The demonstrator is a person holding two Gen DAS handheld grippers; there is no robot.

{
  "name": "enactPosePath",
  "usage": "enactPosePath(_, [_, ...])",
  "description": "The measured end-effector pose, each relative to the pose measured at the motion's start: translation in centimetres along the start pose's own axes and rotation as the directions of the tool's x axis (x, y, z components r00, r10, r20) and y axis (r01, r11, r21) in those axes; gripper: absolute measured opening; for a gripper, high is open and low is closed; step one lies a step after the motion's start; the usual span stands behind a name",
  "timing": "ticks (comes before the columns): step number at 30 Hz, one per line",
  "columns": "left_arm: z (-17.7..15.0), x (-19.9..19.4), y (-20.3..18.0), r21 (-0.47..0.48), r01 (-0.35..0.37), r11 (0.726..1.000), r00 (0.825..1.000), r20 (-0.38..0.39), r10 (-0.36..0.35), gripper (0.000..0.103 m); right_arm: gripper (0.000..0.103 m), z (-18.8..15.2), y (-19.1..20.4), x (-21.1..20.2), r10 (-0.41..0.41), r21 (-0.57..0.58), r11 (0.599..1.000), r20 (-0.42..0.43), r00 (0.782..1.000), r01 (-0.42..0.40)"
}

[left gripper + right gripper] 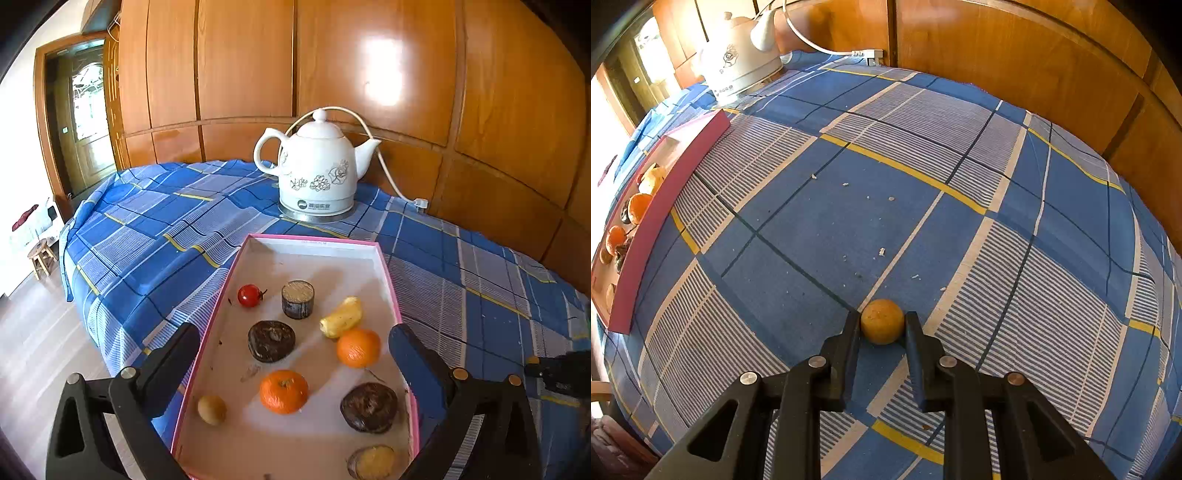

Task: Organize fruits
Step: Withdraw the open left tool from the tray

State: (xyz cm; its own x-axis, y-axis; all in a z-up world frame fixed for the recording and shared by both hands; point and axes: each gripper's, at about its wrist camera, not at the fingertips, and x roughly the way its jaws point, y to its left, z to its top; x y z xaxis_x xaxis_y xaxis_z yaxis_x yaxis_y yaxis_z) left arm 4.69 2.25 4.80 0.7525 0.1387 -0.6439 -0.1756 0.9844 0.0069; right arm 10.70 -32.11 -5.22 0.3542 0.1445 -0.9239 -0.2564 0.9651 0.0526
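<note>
Longan [882, 321] sits pinched between right tongs [882, 325] (on cloth [923, 155]); left tongs [295, 343] gape empty.

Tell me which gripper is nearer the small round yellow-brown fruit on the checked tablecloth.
Right. The right gripper is shut on that fruit; the left gripper hangs open over the pink-rimmed tray.

Cut fruit [373, 461] at tray's [314, 245] near end, partly cropped.

Two oranges [283, 391], two longans [211, 409], one tomato [249, 295].
</note>
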Motion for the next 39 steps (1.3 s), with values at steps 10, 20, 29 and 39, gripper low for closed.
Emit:
enactPosePath(10, [-1.5, -1.3, -0.4, 0.007, -0.018, 1.000, 1.000, -0.010, 0.018, 0.103, 0.024, -0.1, 0.1, -0.1, -0.012, -0.015, 1.000, 0.009, 1.000, 0.012])
enactPosePath(20, [-1.7, -1.3, -0.1, -0.015, -0.042, 0.999, 0.999, -0.012, 0.042, 0.103, 0.024, -0.2, 0.2, -0.2, -0.010, -0.020, 1.000, 0.015, 1.000, 0.010])
enactPosePath(29, [-2.2, -0.8, 0.7, -0.028, -0.074, 0.997, 0.997, -0.028, 0.073, 0.103, 0.024, -0.3, 0.2, -0.2, -0.013, -0.029, 0.999, 0.025, 1.000, 0.014])
enactPosePath(39, [-2.6, -0.8, 2.8, -0.063, -0.087, 0.994, 0.996, -0.028, 0.085, 0.103, 0.023, 0.2, 1.2, -0.4, -0.082, -0.038, 0.996, 0.001, 0.997, 0.082])
